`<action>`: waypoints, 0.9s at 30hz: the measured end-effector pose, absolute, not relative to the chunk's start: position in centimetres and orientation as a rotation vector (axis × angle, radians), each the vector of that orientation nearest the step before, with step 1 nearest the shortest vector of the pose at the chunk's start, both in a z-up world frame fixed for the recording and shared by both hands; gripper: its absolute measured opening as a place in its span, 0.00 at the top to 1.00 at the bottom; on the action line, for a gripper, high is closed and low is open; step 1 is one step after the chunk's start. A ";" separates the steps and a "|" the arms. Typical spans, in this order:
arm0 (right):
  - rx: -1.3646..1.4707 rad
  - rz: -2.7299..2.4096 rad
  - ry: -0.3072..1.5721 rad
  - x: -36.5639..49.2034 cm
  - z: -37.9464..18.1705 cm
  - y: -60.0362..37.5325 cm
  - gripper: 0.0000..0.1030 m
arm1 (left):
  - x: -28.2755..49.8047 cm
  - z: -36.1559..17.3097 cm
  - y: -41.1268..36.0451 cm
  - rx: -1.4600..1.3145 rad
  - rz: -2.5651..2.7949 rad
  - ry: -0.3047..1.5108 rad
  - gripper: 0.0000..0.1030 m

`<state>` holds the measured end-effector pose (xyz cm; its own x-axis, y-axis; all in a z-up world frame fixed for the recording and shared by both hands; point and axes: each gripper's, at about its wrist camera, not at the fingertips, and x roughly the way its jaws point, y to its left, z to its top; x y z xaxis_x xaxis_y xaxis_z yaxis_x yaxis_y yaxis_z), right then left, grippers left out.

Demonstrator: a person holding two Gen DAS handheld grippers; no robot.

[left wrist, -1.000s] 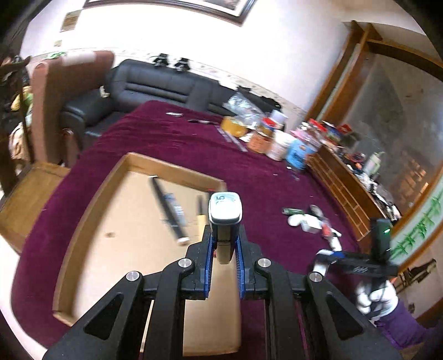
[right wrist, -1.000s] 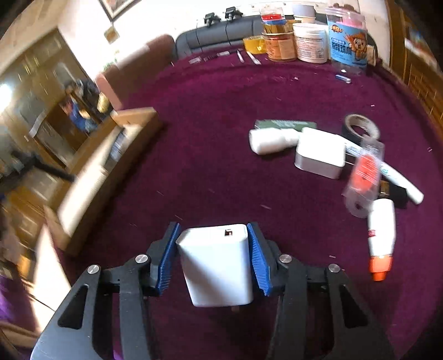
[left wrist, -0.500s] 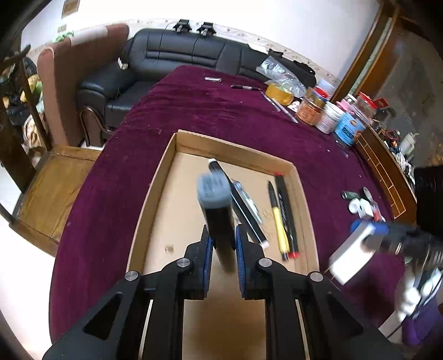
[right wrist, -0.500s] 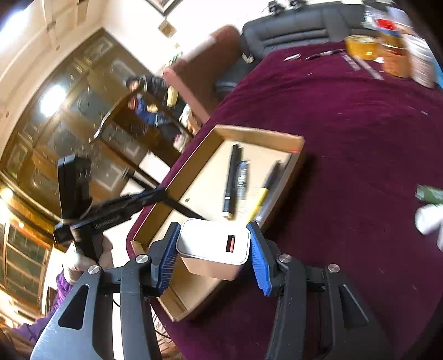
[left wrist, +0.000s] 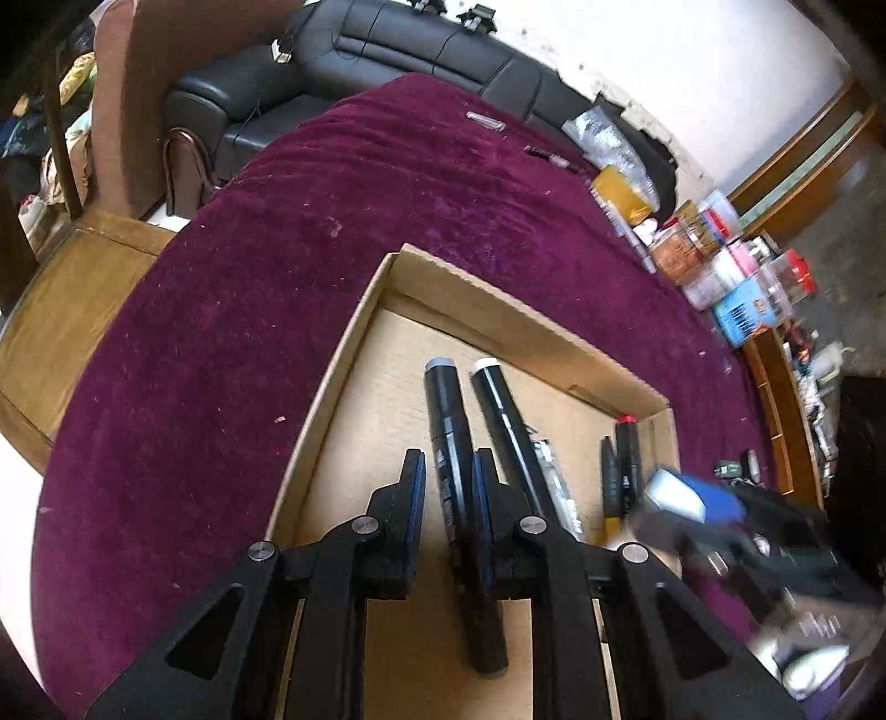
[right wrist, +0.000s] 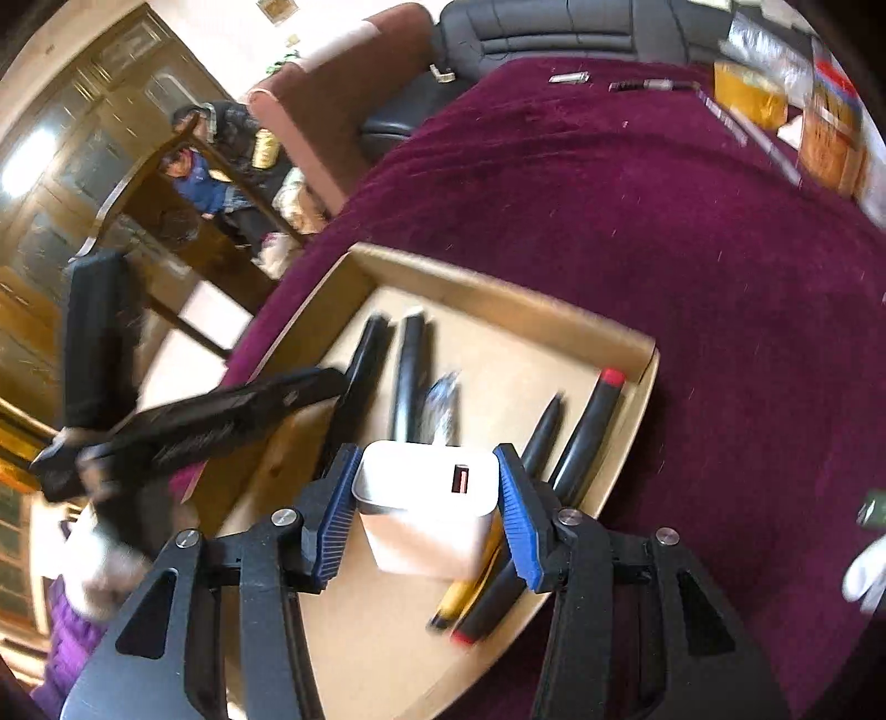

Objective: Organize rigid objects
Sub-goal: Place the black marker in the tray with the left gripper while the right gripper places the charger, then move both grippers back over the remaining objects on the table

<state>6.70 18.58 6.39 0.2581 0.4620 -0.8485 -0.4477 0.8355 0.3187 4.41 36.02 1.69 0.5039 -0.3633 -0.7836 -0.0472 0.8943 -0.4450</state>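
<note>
Over the cardboard tray point(left wrist: 354, 332) on the maroon tabletop point(left wrist: 232, 288), the left tool point(left wrist: 447, 471) is clamped on a black marker point(left wrist: 451, 443). The right tool point(right wrist: 423, 493) grips a white charger point(right wrist: 426, 512) above the tray's 4 pens point(right wrist: 587, 426).

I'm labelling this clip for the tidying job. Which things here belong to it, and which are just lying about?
Job:
left gripper holding a black marker
right gripper holding a white charger
cardboard tray
pens in tray

Lying about:
jars
sofa
yellow tub
</note>
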 end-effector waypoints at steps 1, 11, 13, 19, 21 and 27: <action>0.001 0.604 1.160 7.1 6.3 18.9 0.55 | 3.9 1.8 36.2 -0.451 -0.201 1.022 0.84; -0.056 0.448 1.156 9.2 4.1 20.6 0.54 | -1.5 4.2 37.5 -0.519 -0.199 0.886 0.60; -0.068 0.429 1.161 9.4 3.6 20.7 0.53 | -1.9 4.5 37.3 -0.512 -0.188 0.870 0.55; -0.033 0.367 1.089 8.7 5.3 19.4 0.53 | -2.6 4.0 36.9 -0.522 -0.167 0.878 0.44; -0.077 0.319 1.028 8.1 6.5 19.2 0.53 | -2.8 4.0 36.7 -0.524 -0.170 0.874 0.44; -0.054 0.413 0.964 6.0 9.3 19.1 0.53 | -3.4 4.6 36.0 -0.501 -0.163 0.855 0.44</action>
